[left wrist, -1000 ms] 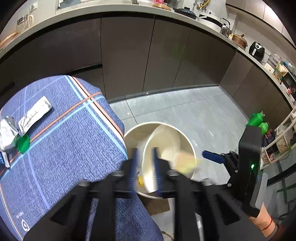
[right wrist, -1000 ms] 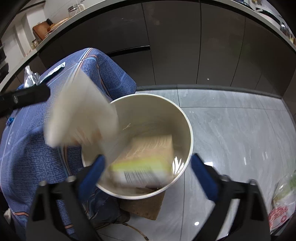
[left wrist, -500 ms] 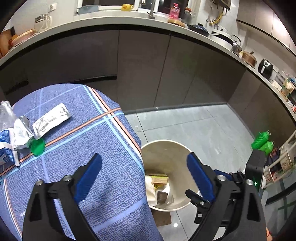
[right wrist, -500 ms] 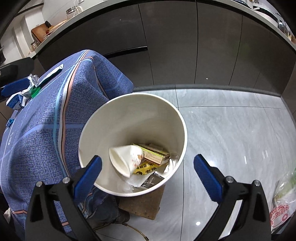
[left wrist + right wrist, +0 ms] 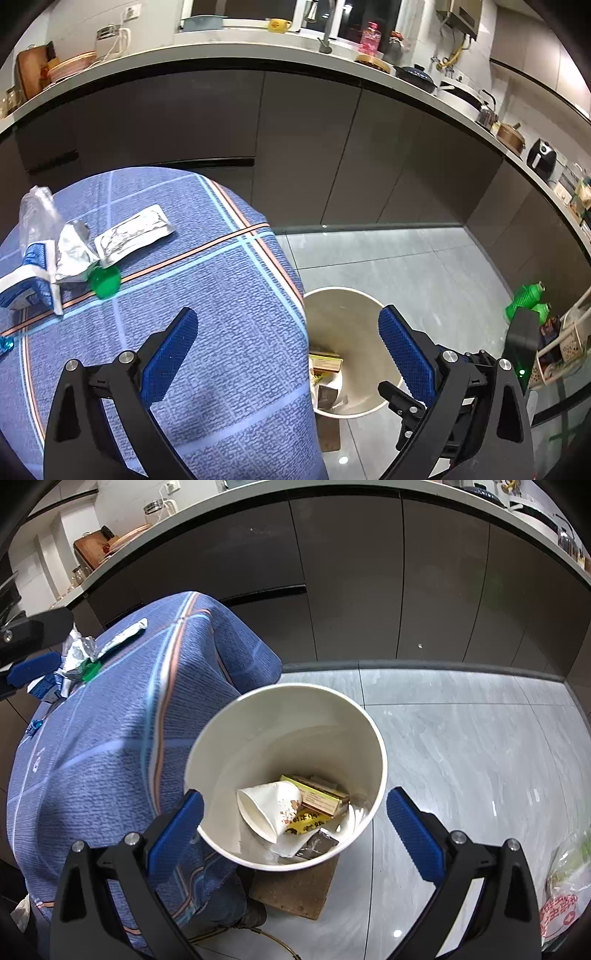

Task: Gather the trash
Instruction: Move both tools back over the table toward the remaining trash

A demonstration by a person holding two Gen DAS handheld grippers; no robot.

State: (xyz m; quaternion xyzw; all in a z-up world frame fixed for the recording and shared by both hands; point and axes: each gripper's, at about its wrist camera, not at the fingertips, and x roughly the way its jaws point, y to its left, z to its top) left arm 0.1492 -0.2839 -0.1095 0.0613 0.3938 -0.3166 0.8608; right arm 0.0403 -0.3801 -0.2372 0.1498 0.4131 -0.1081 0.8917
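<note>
Both grippers stand wide and hold nothing. Left gripper (image 5: 288, 339) hangs over the edge of the blue tablecloth (image 5: 207, 295), touching nothing. Right gripper (image 5: 295, 814) hovers above the white bin (image 5: 236, 723) on the floor, where a paper cup (image 5: 269, 805) and a carton (image 5: 321, 797) lie. Foil wrappers (image 5: 133, 234) and a green cap (image 5: 105, 281) lie on the cloth.
</note>
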